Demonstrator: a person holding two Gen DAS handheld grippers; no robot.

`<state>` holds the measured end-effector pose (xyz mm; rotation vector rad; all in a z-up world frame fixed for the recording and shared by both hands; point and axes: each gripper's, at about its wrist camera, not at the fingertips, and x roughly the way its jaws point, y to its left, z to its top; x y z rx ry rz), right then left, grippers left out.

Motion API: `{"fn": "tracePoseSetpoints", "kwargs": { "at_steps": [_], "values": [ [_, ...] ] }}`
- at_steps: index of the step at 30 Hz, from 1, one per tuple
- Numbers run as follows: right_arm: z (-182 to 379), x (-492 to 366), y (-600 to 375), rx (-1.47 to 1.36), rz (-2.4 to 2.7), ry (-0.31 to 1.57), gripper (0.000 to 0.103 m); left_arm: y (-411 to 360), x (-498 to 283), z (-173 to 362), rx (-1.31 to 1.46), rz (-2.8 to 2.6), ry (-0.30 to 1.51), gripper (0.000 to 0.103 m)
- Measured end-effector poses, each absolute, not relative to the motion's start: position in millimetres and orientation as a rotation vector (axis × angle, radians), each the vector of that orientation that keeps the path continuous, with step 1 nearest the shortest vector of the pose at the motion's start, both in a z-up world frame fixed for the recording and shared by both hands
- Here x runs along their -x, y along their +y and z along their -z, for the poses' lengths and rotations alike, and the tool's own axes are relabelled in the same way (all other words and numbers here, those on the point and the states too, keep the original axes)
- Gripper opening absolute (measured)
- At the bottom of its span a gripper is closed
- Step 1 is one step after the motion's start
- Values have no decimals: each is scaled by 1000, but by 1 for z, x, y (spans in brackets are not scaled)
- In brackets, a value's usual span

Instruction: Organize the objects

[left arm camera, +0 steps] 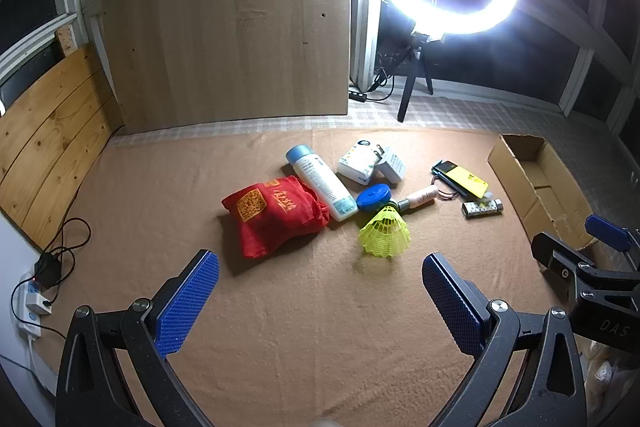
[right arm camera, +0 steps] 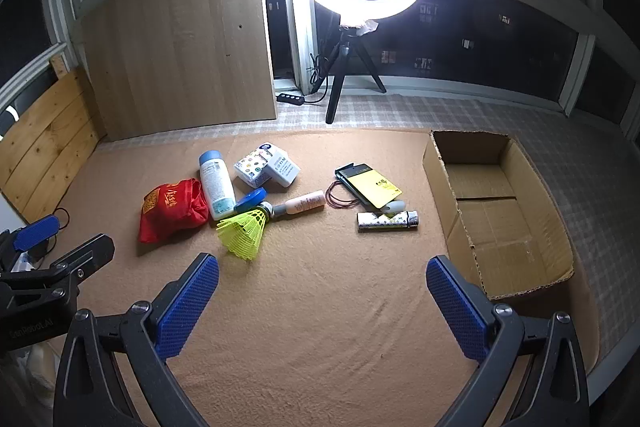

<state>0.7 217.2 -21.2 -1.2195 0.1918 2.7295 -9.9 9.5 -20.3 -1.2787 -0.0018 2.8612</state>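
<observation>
Both grippers, left gripper (left arm camera: 320, 301) and right gripper (right arm camera: 322, 301), jaws spread wide, nothing between. Open brown cardboard box (right arm camera: 500, 211) cut off in left view. Yellow plastic shuttlecock (right arm camera: 244, 231) partly hides blue round lid (right arm camera: 251, 200), ahead of the grippers, well apart.

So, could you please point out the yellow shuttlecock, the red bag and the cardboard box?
yellow shuttlecock (right arm camera: 242, 233), right wrist view, on its plastic skirt.
red bag (right arm camera: 170, 211), right wrist view, on its front face.
cardboard box (right arm camera: 434, 169), right wrist view, on its near left wall.
</observation>
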Motion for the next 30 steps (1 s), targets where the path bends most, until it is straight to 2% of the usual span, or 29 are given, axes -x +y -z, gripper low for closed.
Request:
{"fn": "tracePoseSetpoints", "kwargs": {
  "at_steps": [30],
  "values": [
    [29, 6, 221, 1250, -2720, 213, 103, 15, 21, 25, 1296, -2842, 26, 102]
  ]
}}
